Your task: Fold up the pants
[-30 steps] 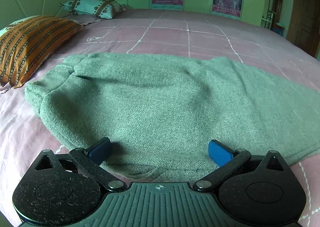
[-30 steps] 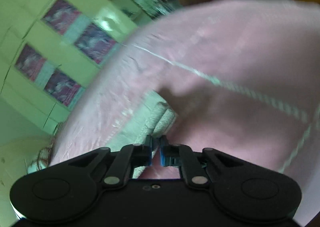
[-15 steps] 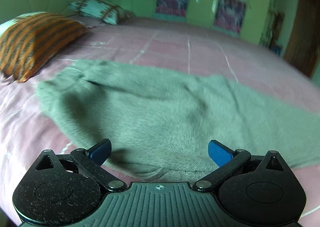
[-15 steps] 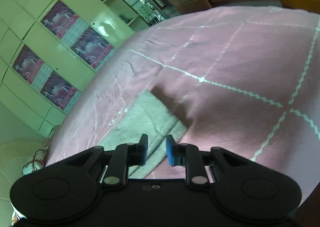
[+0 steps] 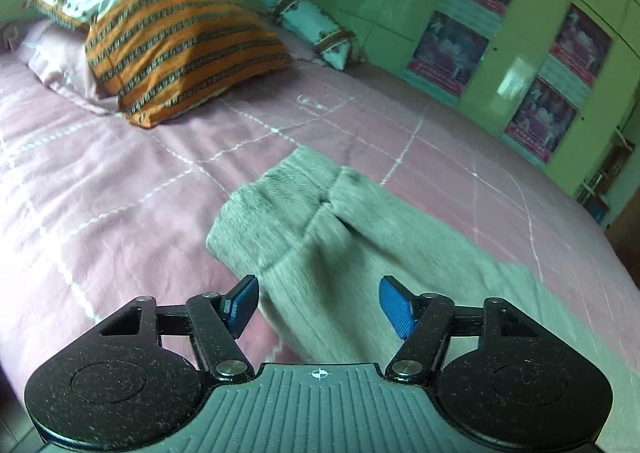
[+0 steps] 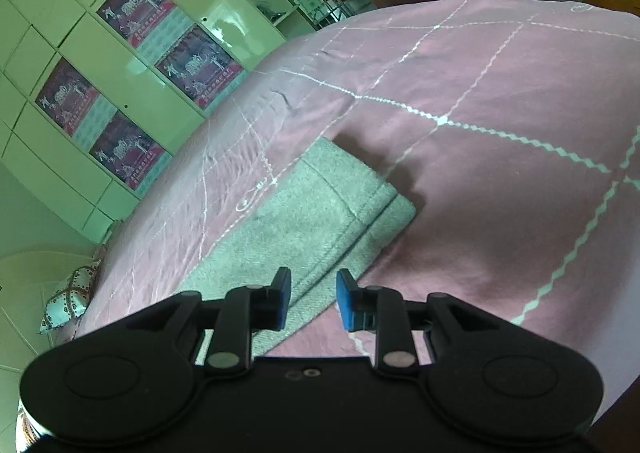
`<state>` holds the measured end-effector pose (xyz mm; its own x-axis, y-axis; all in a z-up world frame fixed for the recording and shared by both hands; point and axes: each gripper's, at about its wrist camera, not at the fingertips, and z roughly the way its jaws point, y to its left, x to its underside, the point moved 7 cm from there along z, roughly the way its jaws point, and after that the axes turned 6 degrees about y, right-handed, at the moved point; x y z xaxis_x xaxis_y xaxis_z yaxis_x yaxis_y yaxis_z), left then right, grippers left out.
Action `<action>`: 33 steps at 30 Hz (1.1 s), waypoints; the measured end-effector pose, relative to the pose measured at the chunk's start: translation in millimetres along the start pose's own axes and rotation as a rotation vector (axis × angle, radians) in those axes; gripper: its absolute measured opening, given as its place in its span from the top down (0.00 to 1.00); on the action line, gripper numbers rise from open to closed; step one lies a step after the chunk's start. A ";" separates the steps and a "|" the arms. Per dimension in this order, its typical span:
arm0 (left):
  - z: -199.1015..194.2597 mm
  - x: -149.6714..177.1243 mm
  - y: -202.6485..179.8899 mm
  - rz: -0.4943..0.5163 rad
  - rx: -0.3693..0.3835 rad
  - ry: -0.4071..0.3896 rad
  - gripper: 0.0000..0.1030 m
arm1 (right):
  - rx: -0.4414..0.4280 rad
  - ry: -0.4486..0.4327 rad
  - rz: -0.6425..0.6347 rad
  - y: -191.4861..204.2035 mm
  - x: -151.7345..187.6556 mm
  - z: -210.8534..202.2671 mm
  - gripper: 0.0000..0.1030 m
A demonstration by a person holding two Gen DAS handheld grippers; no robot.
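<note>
Pink quilted bedspread with white zigzag grid stitching (image 5: 120, 189) fills most of both views, running up to a pale green wardrobe wall hung with dark red posters (image 6: 132, 65) in the upper left of the right wrist frame and the upper right of the left wrist frame. Grey-green woven pants (image 5: 320, 237) lie flat on that bedspread: in the left wrist view the fabric runs from frame centre down to the lower right, and in the right wrist view one squared hem end (image 6: 344, 193) sits at centre. An orange striped pillow (image 5: 176, 41) rests in the upper left of the left wrist view, with a white patterned pillow (image 5: 316, 31) beyond it. The left gripper (image 5: 318, 305) hovers over the pants' edge with its blue pads spread wide, holding nothing. The right gripper (image 6: 312, 303) has its blue pads parted by a narrower gap, empty, just above the pants' near edge.
</note>
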<state>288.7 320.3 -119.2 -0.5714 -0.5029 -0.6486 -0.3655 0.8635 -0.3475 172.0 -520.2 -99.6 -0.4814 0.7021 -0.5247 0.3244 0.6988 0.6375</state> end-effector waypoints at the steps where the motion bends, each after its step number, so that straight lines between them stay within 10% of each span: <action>1: 2.4 -3.6 2.8 -0.007 -0.017 -0.002 0.66 | 0.004 0.003 0.000 0.1 0.0 0.7 0.82; 11: -27.4 -52.3 -12.4 0.072 0.073 -0.171 0.83 | 0.043 0.040 -0.024 2.6 4.9 6.7 0.78; 15: 20.9 -29.9 9.3 0.104 -0.040 0.023 0.83 | 0.044 0.042 -0.020 1.7 4.3 8.8 0.75; 19: 16.9 -12.0 19.0 0.090 -0.017 -0.009 0.83 | 0.051 0.050 -0.023 2.6 4.9 10.1 0.72; 33: -19.8 11.1 -54.5 0.270 -0.019 -0.070 0.49 | -0.050 -0.017 0.190 -18.5 -9.8 8.3 0.65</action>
<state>287.8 266.9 -94.0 -0.5985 -0.2498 -0.7612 -0.2210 0.9648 -0.1428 177.6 -538.9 -110.9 -0.4014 0.8232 -0.4014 0.3669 0.5461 0.7530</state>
